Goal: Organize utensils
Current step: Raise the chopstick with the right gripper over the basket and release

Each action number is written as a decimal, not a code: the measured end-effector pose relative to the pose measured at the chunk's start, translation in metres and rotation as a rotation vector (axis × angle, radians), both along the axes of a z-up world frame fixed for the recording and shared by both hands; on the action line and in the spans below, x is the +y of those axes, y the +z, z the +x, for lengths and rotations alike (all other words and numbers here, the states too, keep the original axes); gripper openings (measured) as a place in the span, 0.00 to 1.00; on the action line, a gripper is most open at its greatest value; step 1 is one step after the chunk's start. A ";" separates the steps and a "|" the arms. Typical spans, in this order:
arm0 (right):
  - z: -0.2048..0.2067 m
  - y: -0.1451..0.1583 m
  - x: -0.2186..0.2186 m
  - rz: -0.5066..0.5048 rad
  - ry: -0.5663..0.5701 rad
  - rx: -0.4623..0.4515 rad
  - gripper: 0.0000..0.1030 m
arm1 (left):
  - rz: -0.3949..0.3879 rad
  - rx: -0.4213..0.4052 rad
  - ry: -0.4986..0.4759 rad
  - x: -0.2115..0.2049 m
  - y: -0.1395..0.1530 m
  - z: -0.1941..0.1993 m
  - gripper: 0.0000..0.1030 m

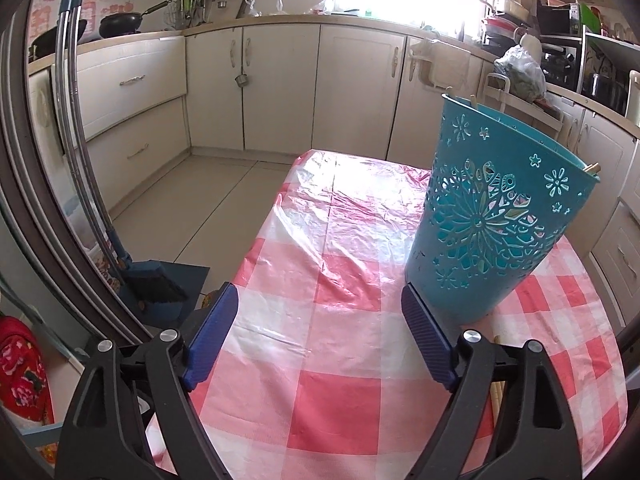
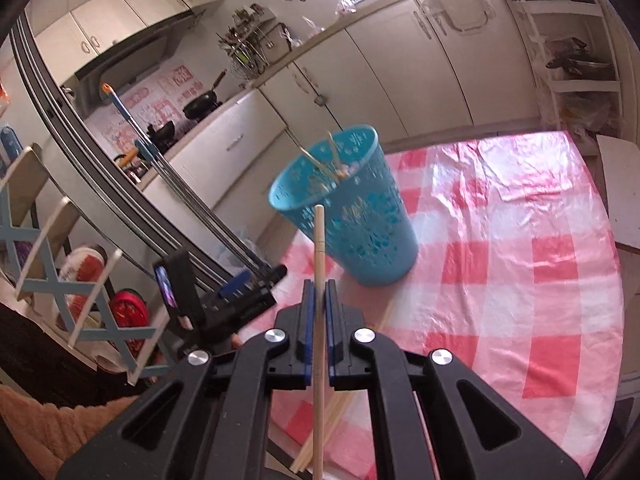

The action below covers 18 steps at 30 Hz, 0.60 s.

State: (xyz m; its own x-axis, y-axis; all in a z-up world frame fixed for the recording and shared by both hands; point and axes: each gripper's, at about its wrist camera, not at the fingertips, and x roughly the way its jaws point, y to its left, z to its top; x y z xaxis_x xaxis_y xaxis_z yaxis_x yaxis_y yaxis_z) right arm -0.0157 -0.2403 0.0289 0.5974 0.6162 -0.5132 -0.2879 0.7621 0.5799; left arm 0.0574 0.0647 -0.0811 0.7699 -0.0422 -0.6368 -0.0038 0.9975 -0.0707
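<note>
A teal perforated basket (image 1: pixel 492 216) stands on the red-checked table; in the right wrist view the basket (image 2: pixel 352 216) holds several chopsticks. My right gripper (image 2: pixel 319 292) is shut on a wooden chopstick (image 2: pixel 319 248) that points up toward the basket's rim, held above the table's near edge. More loose chopsticks (image 2: pixel 340 408) lie on the cloth below it. My left gripper (image 1: pixel 320 300) is open and empty, low over the table, its right finger close beside the basket's base. It also shows in the right wrist view (image 2: pixel 240 292) at the table's left edge.
The table (image 2: pixel 520 280) has a shiny plastic checked cover. A broom and dustpan (image 1: pixel 156 280) lean by the sliding door at left. Kitchen cabinets (image 1: pixel 280 84) line the far wall. A blue-and-white rack (image 2: pixel 60 280) stands at lower left.
</note>
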 end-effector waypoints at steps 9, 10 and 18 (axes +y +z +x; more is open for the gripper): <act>0.064 0.096 0.022 0.065 -0.115 -0.303 0.06 | -0.019 0.040 0.017 0.004 -0.017 0.005 0.80; 0.072 0.103 0.027 0.058 -0.143 -0.341 0.06 | -0.029 0.041 0.019 0.005 -0.017 0.005 0.80; 0.119 0.086 0.057 -0.062 -0.353 -0.439 0.06 | -0.077 0.056 0.021 0.010 -0.023 0.005 0.82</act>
State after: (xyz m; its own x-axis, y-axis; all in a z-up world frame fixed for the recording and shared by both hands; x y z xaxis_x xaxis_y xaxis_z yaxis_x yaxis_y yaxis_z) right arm 0.1035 -0.1836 0.1152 0.9274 0.3167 -0.1992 -0.2131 0.8846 0.4148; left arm 0.0626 0.0742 -0.1040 0.7341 -0.0770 -0.6747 -0.0305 0.9888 -0.1460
